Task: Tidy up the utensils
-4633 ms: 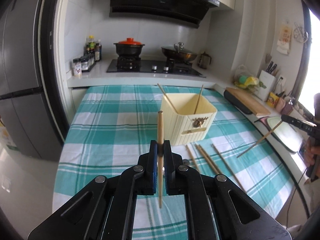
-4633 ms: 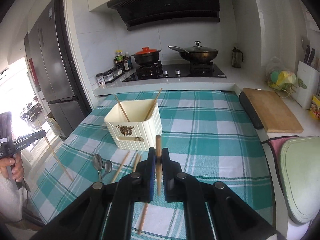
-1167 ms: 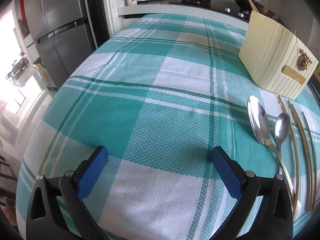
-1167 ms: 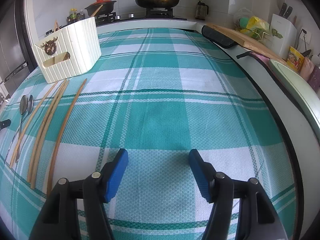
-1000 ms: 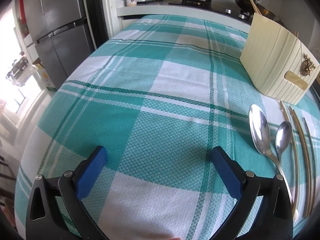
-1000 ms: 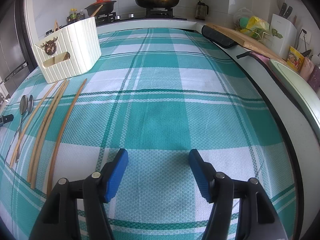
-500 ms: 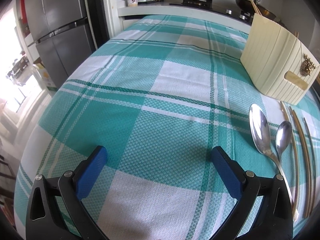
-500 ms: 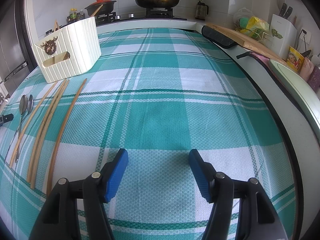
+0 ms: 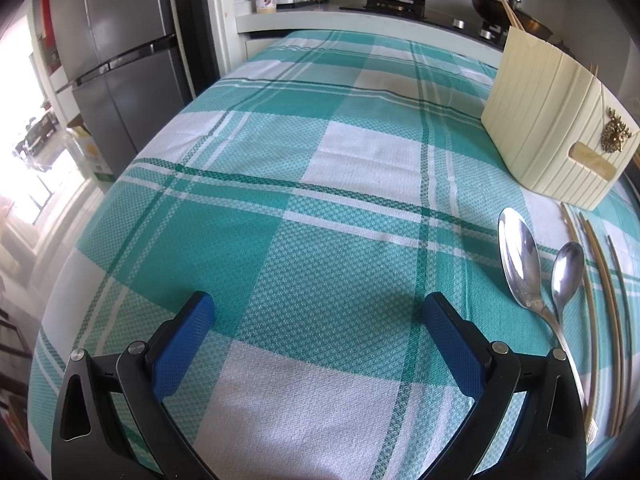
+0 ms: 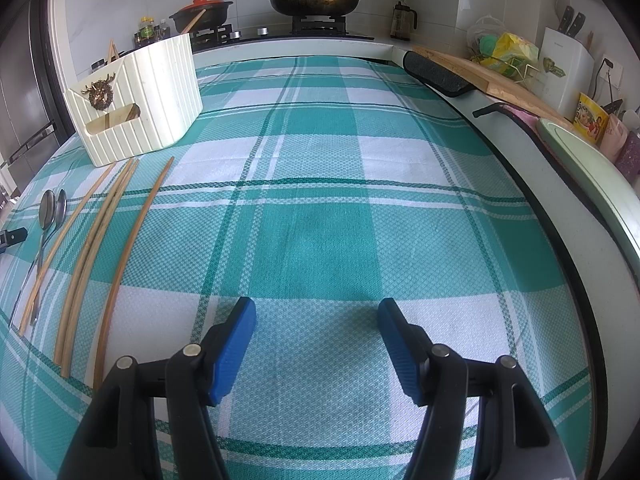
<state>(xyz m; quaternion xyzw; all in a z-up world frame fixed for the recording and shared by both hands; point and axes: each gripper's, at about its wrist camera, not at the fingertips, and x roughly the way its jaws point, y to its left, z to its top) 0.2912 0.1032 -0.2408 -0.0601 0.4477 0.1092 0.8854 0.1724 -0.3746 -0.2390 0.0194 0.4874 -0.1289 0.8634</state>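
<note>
While both grippers, left point(image 9: 318, 340) and right point(image 10: 316, 340), gape wide and empty, we judge the chopsticks point(image 10: 116, 248) near the table's left edge light, stiff, slippery; grasp mid-length.

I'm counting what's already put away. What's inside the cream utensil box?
Chopstick tips poke above the rim of the cream utensil box: two at its left corner and one at the back. Its walls hide the interior, so anything shorter cannot be seen.
</note>
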